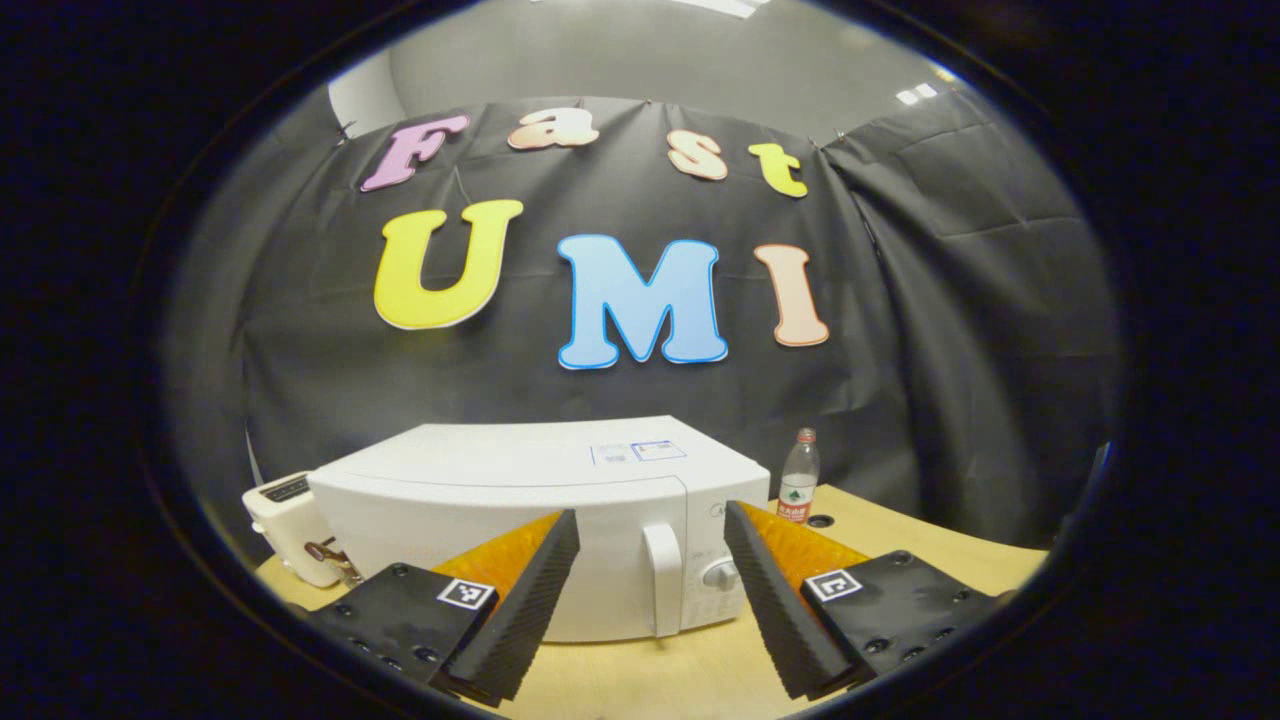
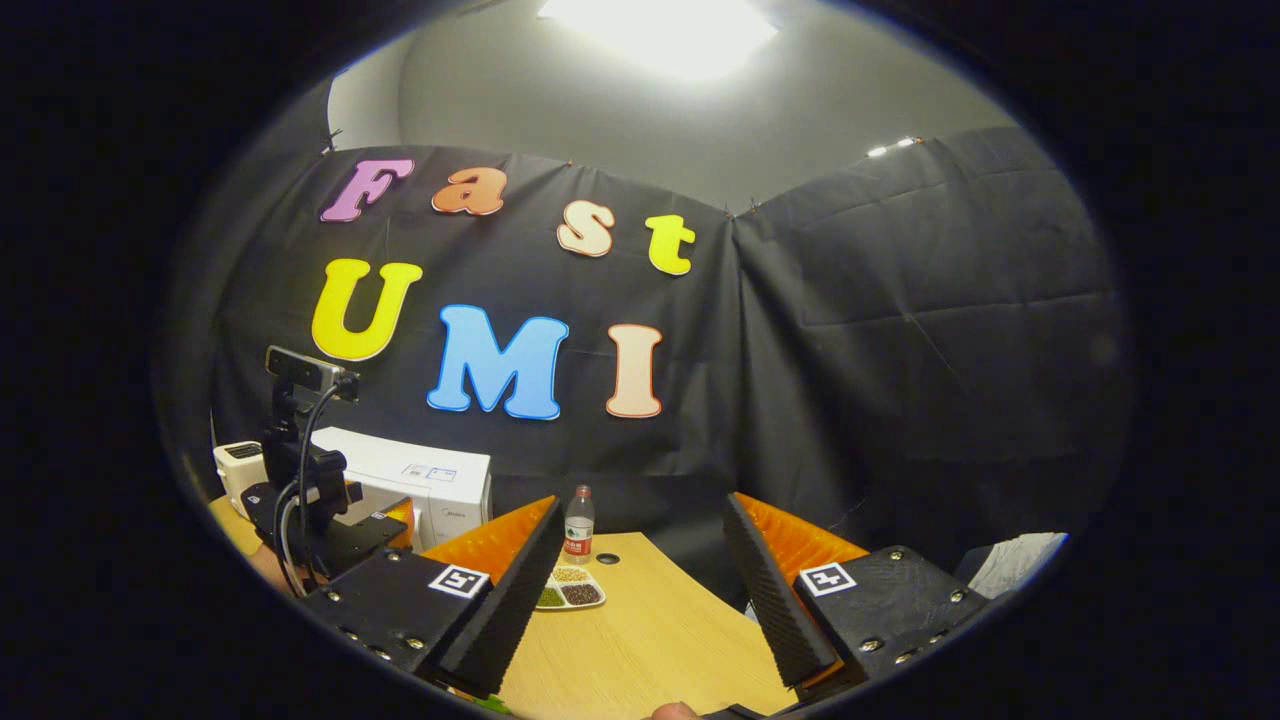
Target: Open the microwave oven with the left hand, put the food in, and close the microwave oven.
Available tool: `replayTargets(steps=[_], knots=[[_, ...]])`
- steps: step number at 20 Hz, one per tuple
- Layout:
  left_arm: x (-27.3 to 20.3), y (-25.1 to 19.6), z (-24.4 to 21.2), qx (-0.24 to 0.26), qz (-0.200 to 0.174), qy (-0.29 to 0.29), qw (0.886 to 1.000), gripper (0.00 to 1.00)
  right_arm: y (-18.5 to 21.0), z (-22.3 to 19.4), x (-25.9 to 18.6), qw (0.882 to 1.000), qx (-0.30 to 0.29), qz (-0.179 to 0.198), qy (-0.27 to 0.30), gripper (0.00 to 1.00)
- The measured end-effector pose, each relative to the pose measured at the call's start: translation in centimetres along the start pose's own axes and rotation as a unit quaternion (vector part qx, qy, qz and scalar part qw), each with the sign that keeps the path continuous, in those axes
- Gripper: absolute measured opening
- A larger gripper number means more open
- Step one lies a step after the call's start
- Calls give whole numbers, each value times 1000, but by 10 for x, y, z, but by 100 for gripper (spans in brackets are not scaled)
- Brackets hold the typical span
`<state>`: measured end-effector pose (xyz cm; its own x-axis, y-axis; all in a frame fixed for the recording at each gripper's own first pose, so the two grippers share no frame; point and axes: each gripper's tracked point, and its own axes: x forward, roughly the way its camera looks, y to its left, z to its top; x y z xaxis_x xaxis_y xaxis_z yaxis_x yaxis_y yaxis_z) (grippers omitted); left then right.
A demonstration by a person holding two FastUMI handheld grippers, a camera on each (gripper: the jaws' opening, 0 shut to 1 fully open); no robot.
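behind the left hand-held gripper [image 1: 650, 580], the microwave [image 1: 540, 520] front is partly hidden.

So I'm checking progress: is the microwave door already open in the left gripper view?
No, the microwave door sits flush and closed, its handle untouched between the open left tongs.

square-tagged, screw-studded black gripper [image 1: 650, 590] mounts

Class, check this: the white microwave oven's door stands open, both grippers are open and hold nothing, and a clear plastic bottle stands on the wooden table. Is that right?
Not quite. In the left gripper view the white microwave oven has its door shut. The rest holds: the left gripper and right gripper are open and hold nothing, and the clear plastic bottle stands on the wooden table.
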<state>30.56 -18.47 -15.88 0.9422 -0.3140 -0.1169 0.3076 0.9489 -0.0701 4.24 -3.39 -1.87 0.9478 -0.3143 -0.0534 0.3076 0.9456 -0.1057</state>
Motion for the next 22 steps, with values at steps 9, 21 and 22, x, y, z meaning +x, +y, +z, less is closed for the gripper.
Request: replayTargets(steps=[9, 21, 22], knots=[[53, -7, -74, 9, -10, 65, 998, 83, -13, -15, -7, 998, -25, -45, 35, 97], [59, -18, -94, 18, -13, 99, 995, 27, -22, -17, -14, 997, -49, -43, 44, 97], [61, -18, -96, 21, -10, 99, 995, 25, -23, -16, -15, 997, -48, -39, 42, 97]])
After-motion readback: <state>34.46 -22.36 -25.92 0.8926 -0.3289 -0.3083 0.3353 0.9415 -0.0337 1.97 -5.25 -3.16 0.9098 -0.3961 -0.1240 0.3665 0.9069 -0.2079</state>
